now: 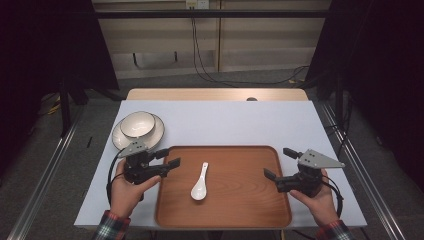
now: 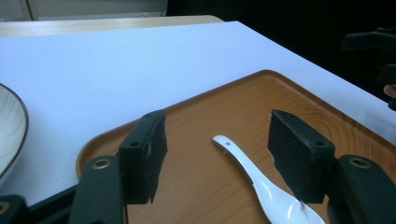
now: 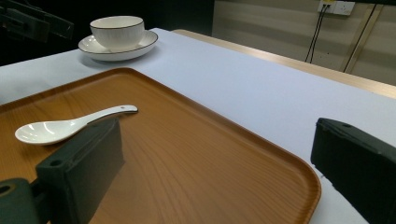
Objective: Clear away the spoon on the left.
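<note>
A white ceramic spoon lies on the brown wooden tray, left of its middle, with the handle pointing away from me. My left gripper hovers at the tray's left edge and is open. In the left gripper view the spoon lies on the tray just beyond the jaws, untouched. My right gripper is over the tray's right edge, jaws wide open with nothing between them. The right gripper view shows the spoon farther off across the tray.
A white bowl sits on a white plate at the back left of the white table top, just behind my left hand. The bowl and plate stand beyond the tray's far corner.
</note>
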{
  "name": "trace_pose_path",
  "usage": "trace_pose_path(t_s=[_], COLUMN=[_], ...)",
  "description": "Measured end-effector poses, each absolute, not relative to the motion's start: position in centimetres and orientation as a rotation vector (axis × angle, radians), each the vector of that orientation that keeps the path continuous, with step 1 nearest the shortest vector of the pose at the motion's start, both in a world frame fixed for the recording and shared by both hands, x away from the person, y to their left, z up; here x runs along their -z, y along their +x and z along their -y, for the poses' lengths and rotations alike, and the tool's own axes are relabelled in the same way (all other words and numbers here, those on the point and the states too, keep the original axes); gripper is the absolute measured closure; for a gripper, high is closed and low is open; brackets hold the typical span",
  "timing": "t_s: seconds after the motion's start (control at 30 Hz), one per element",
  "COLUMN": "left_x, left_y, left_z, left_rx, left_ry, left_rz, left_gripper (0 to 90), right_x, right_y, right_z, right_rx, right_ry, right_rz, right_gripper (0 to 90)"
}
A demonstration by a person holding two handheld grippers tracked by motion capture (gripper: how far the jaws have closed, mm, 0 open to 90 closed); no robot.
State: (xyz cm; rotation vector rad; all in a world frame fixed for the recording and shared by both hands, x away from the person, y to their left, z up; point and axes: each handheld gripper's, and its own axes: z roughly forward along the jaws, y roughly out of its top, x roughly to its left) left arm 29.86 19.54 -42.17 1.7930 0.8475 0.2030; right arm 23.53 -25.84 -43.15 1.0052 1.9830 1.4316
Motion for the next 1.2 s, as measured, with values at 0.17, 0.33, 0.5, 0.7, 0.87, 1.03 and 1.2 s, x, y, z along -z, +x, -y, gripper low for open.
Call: trace_pose_path(t_s=[0.17,0.33,0.5,0.7,0.87,1.03,1.2], left_x=[42.0,41.9,41.9,41.7,41.6,41.6,41.8], left_y=[29.9,30.0,30.1,30.2,30.3,30.4,30.6], left_z=[-19.9,-20.2,-20.5,-20.9,-21.2,-21.7,-22.2], left_rx=[-0.224,-0.236,-0.244,-0.255,-0.263,-0.289,-0.301], left_ry=[1.786,1.782,1.772,1.764,1.743,1.728,1.719], left_rz=[-0.856,-0.862,-0.868,-0.865,-0.87,-0.89,-0.891], left_gripper=[31.2,26.4,22.2,19.2,15.8,12.2,8.9], right_x=[43.1,43.1,43.1,43.1,43.1,43.1,43.1], right_y=[23.5,23.5,23.5,23.6,23.5,23.5,23.6], right_z=[25.9,26.0,26.0,25.9,26.0,26.0,26.0], right_rx=[-1.434,-1.437,-1.437,-1.439,-1.438,-1.437,-1.436], right_ry=[1.005,1.001,1.0,1.004,1.005,1.005,1.003], right_rz=[-1.984,-1.983,-1.983,-1.981,-1.985,-1.981,-1.986], right_gripper=[1.9,1.9,1.9,1.9,1.9,2.0,1.9])
